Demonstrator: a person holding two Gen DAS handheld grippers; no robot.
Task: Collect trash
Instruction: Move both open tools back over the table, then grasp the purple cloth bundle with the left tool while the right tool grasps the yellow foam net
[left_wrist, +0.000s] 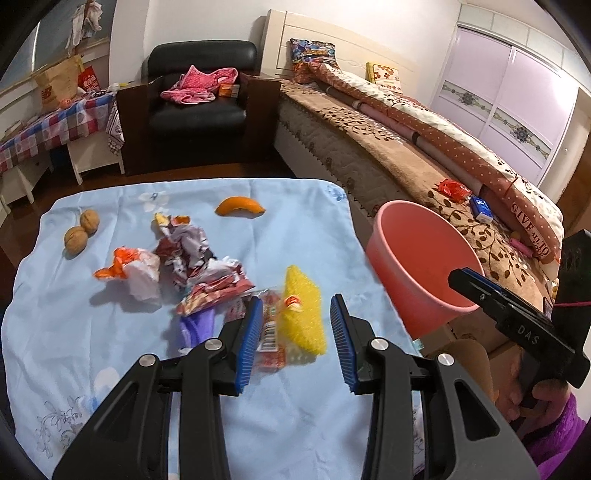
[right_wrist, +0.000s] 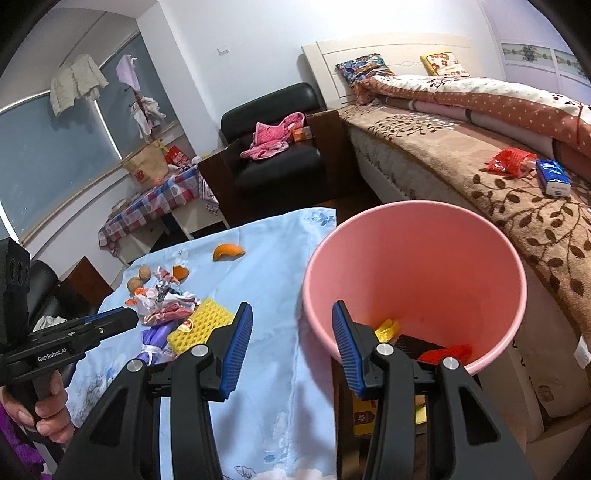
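Note:
Trash lies on a light blue cloth (left_wrist: 295, 229): a yellow sponge (left_wrist: 301, 314), a red barcode wrapper (left_wrist: 269, 339), crumpled red and white wrappers (left_wrist: 199, 258), an orange and white bag (left_wrist: 129, 269), a purple item (left_wrist: 197, 325), orange peel (left_wrist: 240, 206) and two walnuts (left_wrist: 83, 230). My left gripper (left_wrist: 295, 332) is open, low over the sponge and barcode wrapper. My right gripper (right_wrist: 291, 347) is open and empty at the near left rim of the pink bin (right_wrist: 413, 277), which holds yellow, black and red trash (right_wrist: 424, 341). The bin (left_wrist: 417, 258) stands right of the cloth.
A bed (left_wrist: 424, 155) with a brown blanket runs along the right, with a red packet (left_wrist: 454, 190) and a blue tissue pack (left_wrist: 482, 208) on it. A black armchair (left_wrist: 199, 107) with pink clothes stands behind. A checked table (left_wrist: 48, 125) is at the far left.

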